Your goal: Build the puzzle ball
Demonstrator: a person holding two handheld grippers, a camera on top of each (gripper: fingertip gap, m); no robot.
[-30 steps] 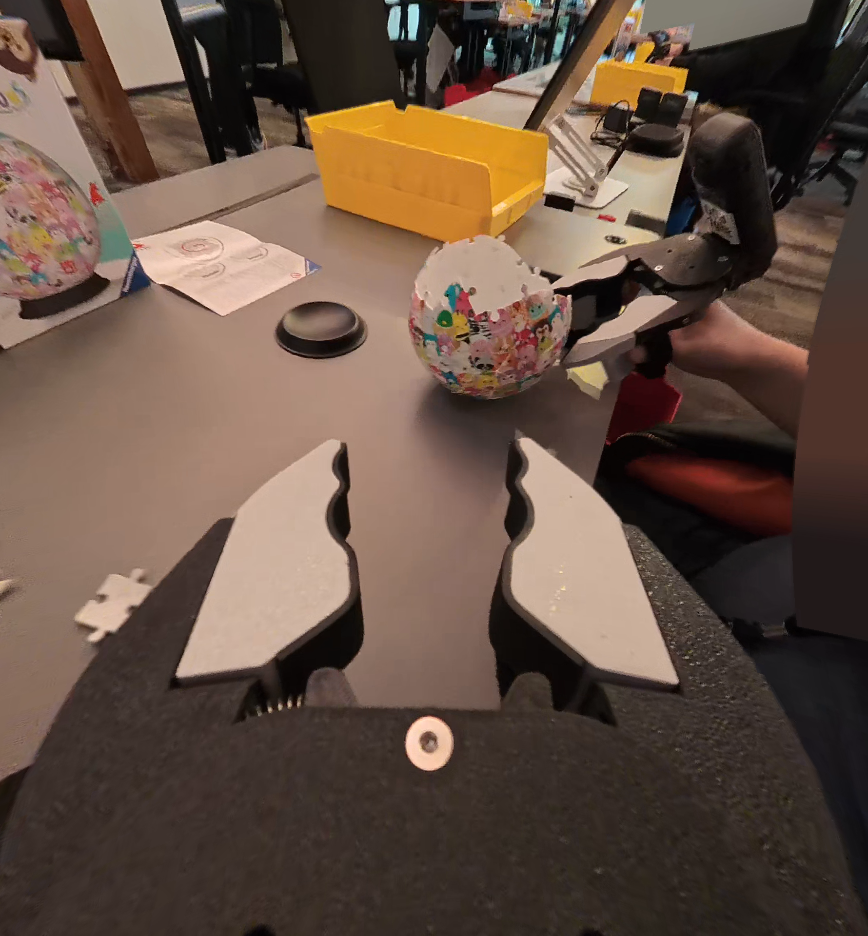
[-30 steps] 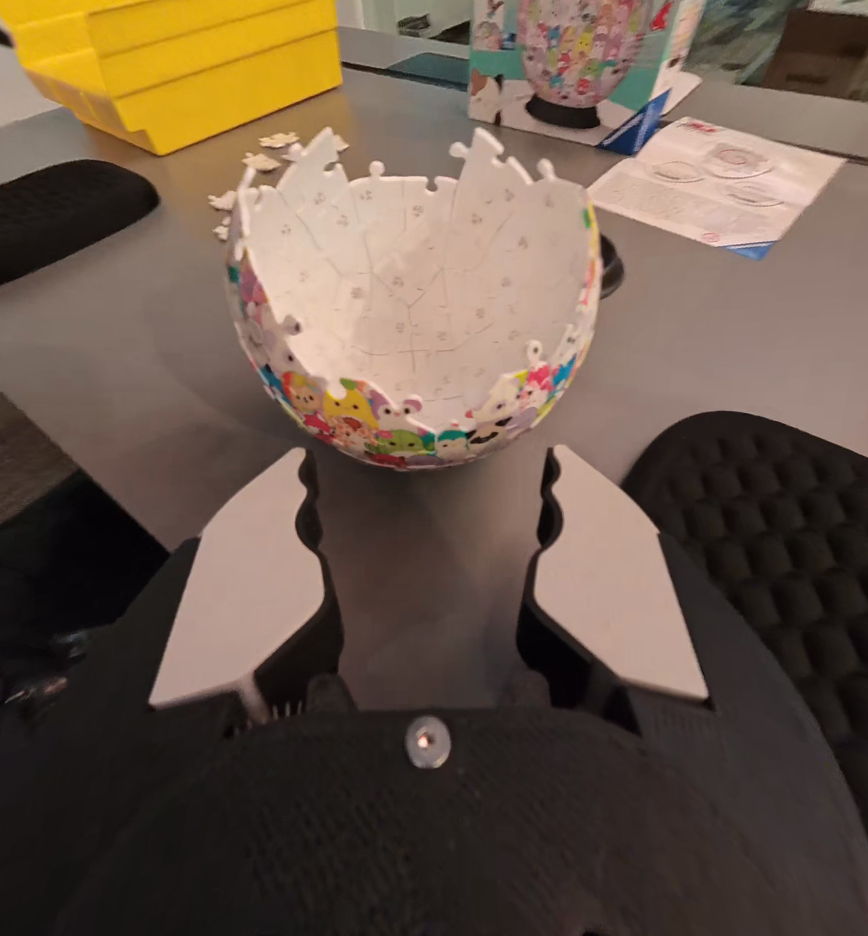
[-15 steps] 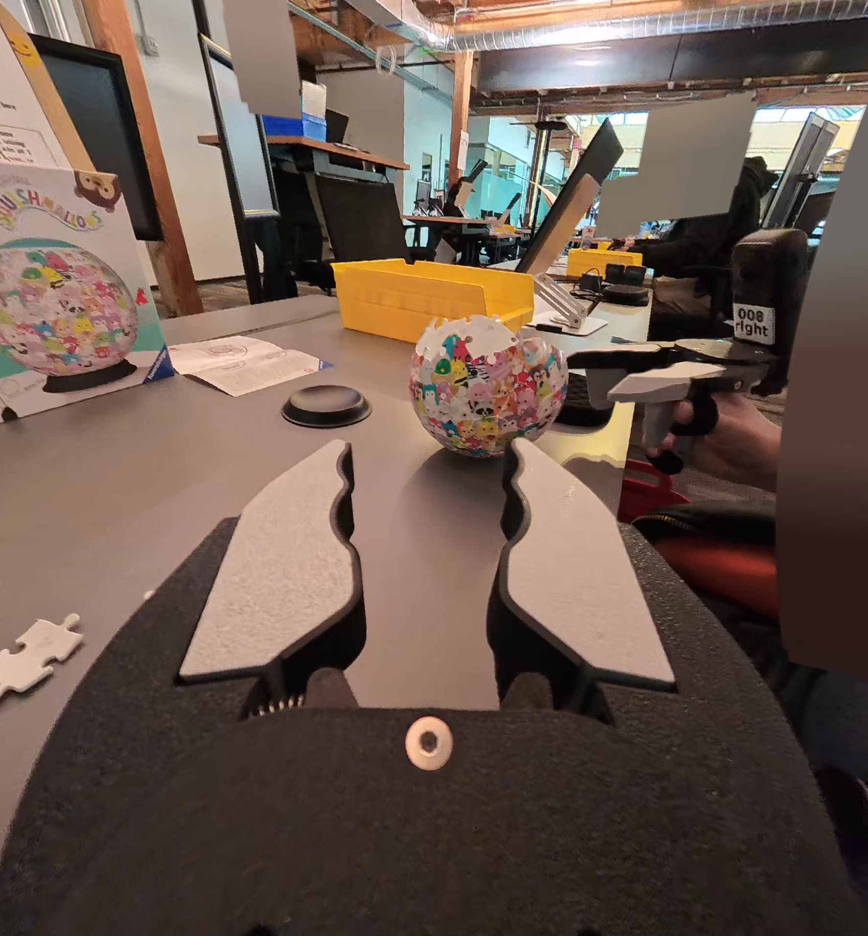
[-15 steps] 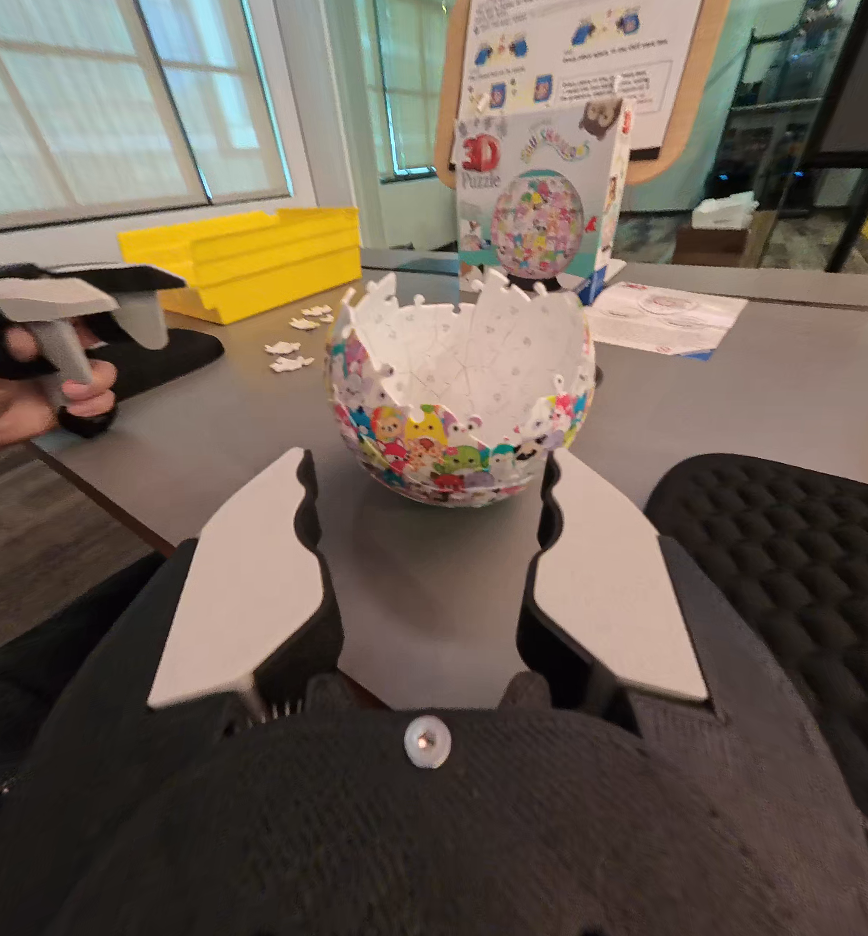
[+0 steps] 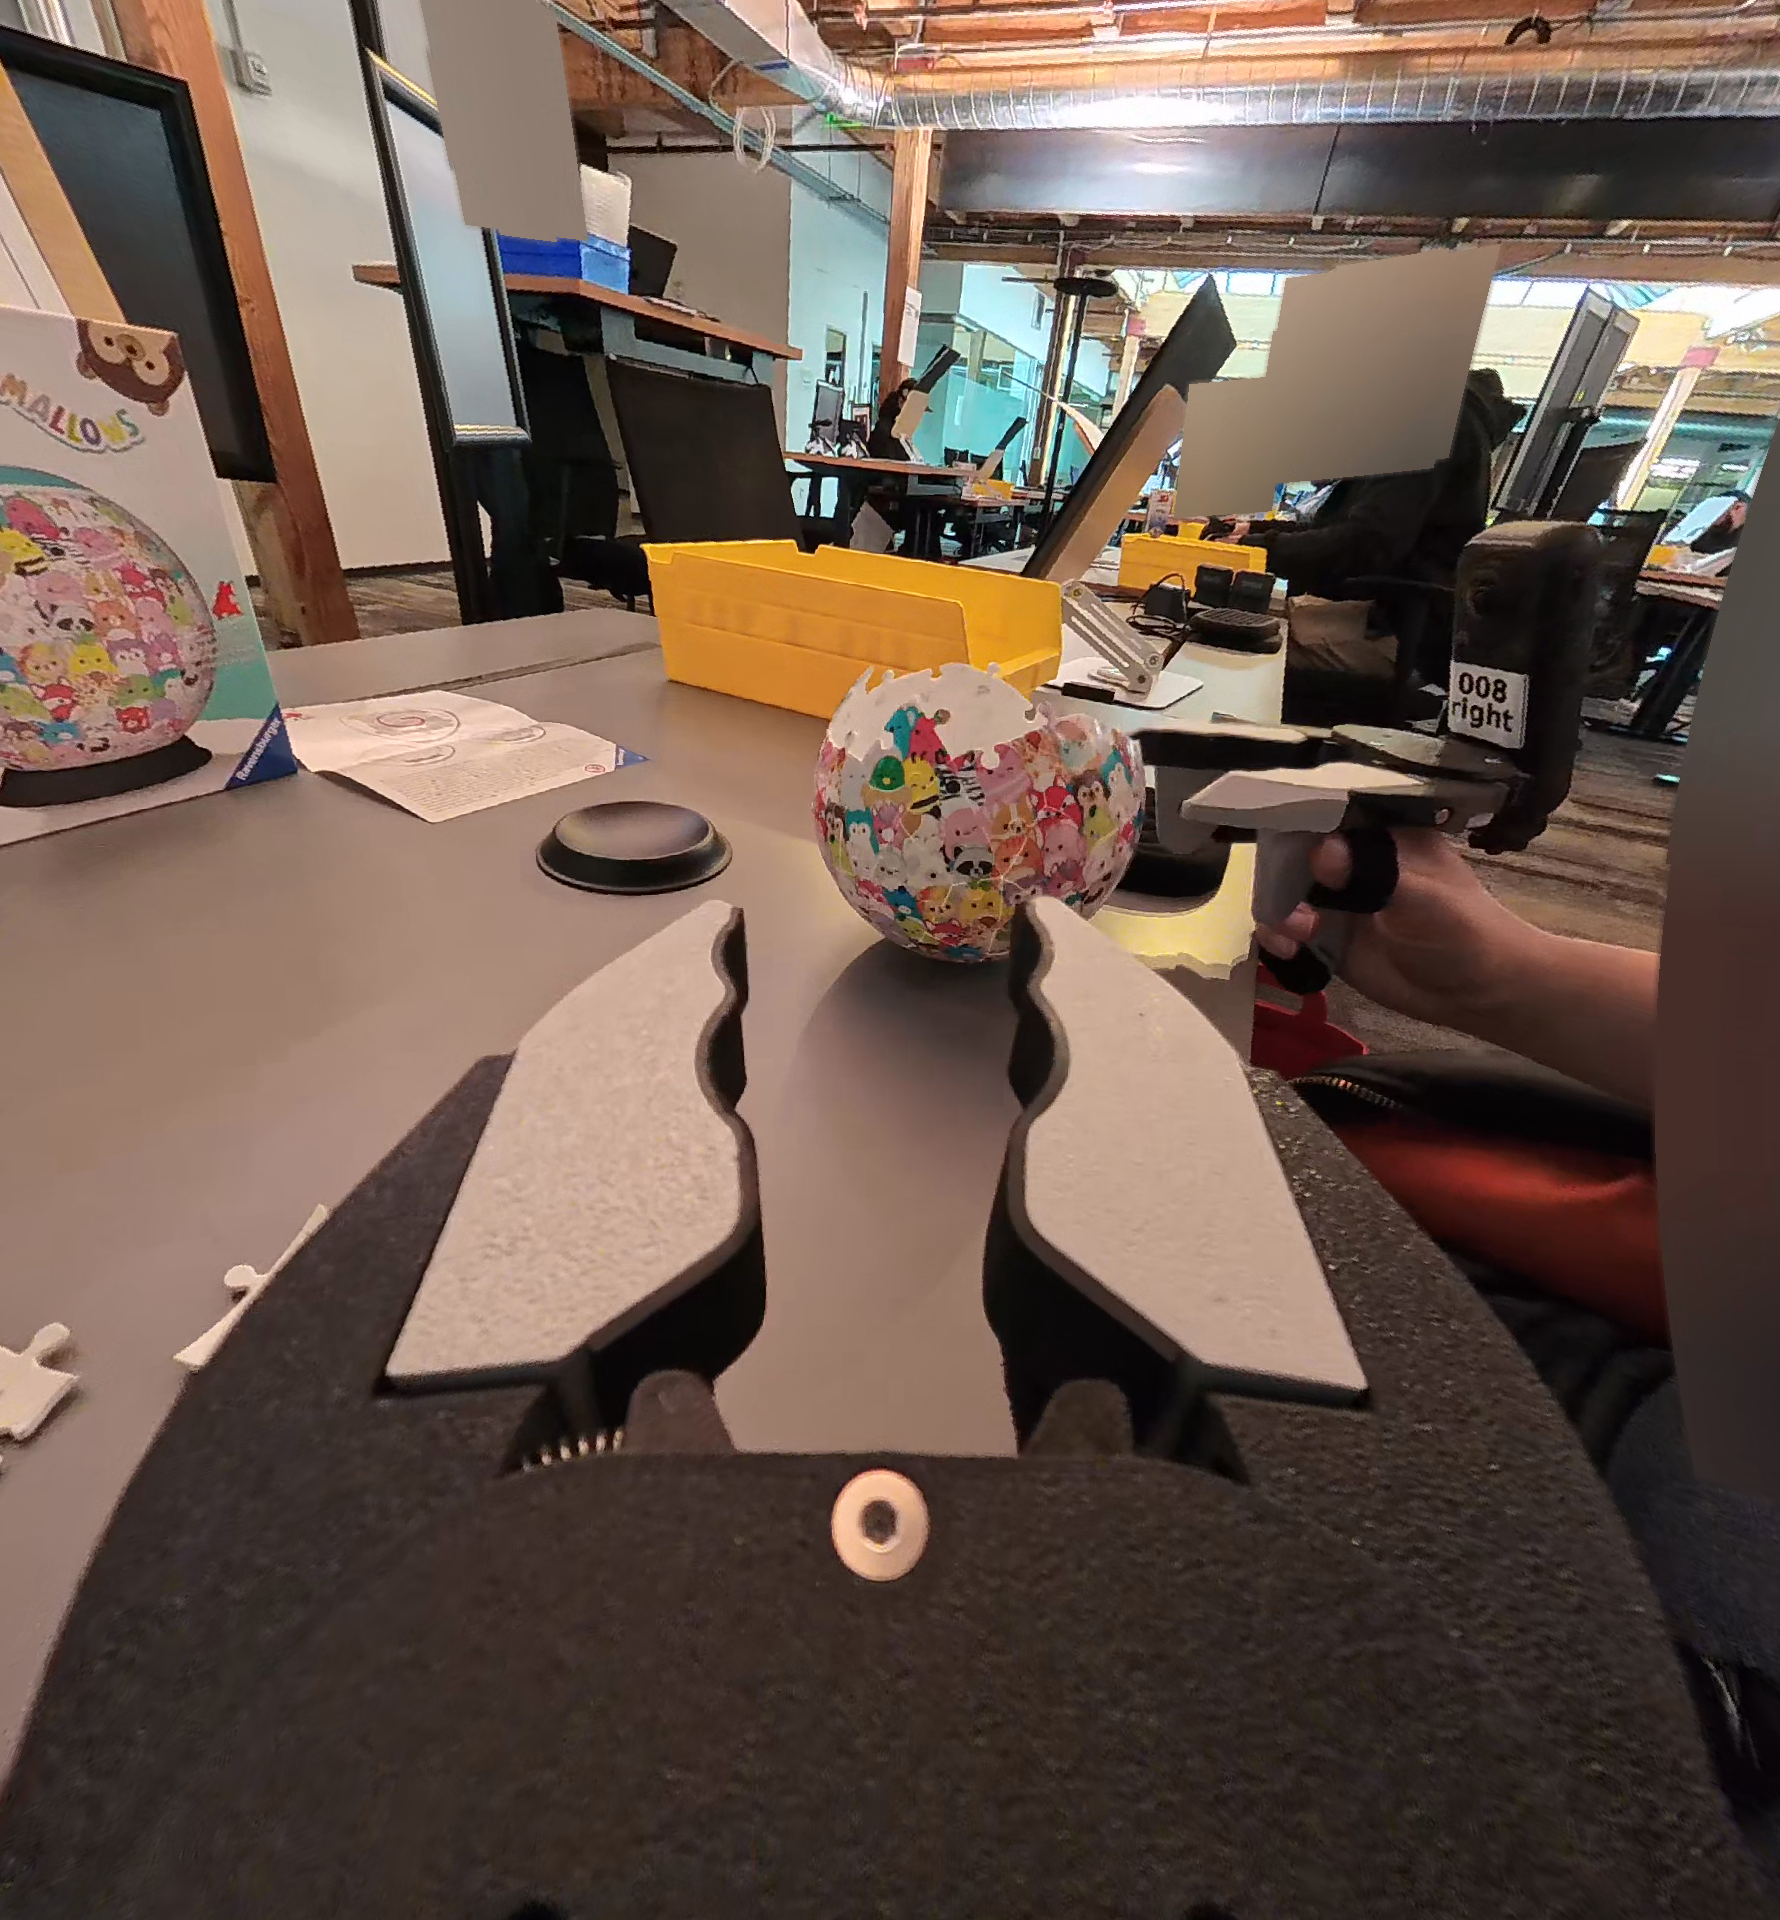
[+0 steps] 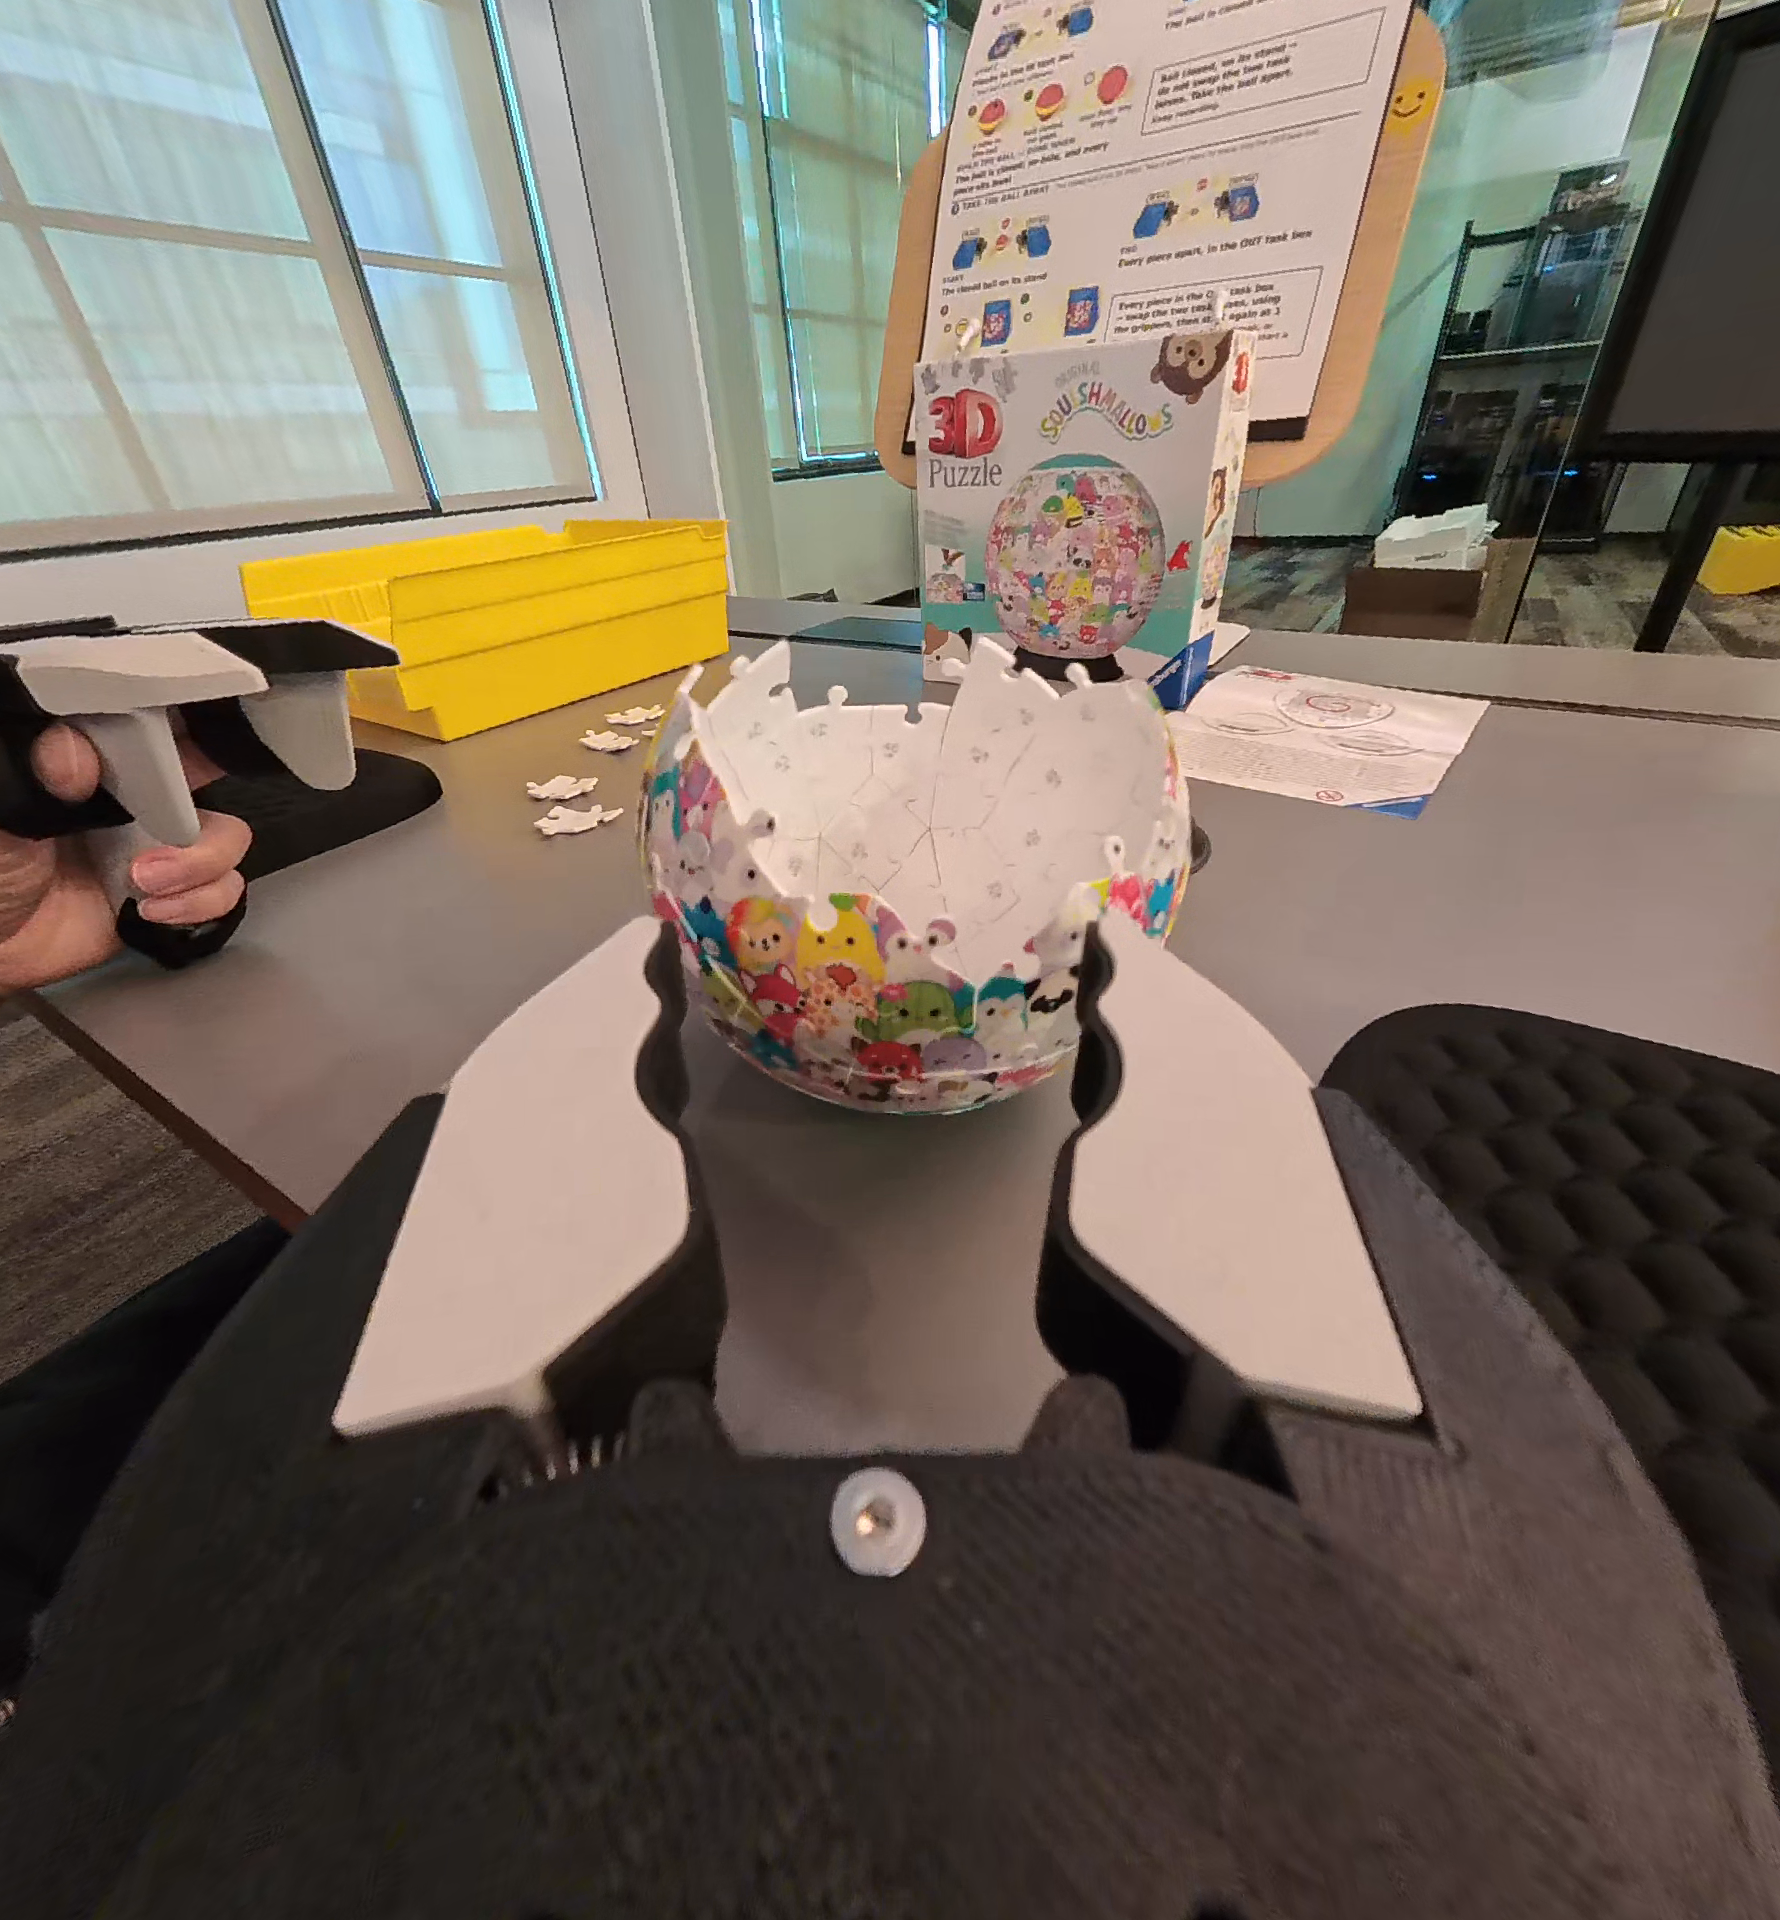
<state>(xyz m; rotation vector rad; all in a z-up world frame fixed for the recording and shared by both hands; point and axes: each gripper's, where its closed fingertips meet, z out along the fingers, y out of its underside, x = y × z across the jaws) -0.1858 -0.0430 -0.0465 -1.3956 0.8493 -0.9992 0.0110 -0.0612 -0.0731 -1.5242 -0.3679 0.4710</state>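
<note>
Surface (image 5: 242, 987): grey, matte; loose pieces (image 6: 579, 790) at 10 o'clock of puzzle ball (image 6: 917, 883), which sits mid-surface, top unfinished.
Room: open office w/ big windows (image 6: 190, 260).
Left tool (image 5: 875, 935): released, empty.
Right tool (image 6: 875, 966): released, fingertips flank ball.

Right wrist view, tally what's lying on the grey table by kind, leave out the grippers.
Half-built colourful puzzle ball: 1
Yellow plastic bin: 1
Cardboard puzzle box: 1
Folded paper instruction sheet: 1
Black cushioned pads: 2
Black round stand, mostly hidden behind ball: 1
Loose white puzzle pieces in sight: 4
Total: 11
</note>
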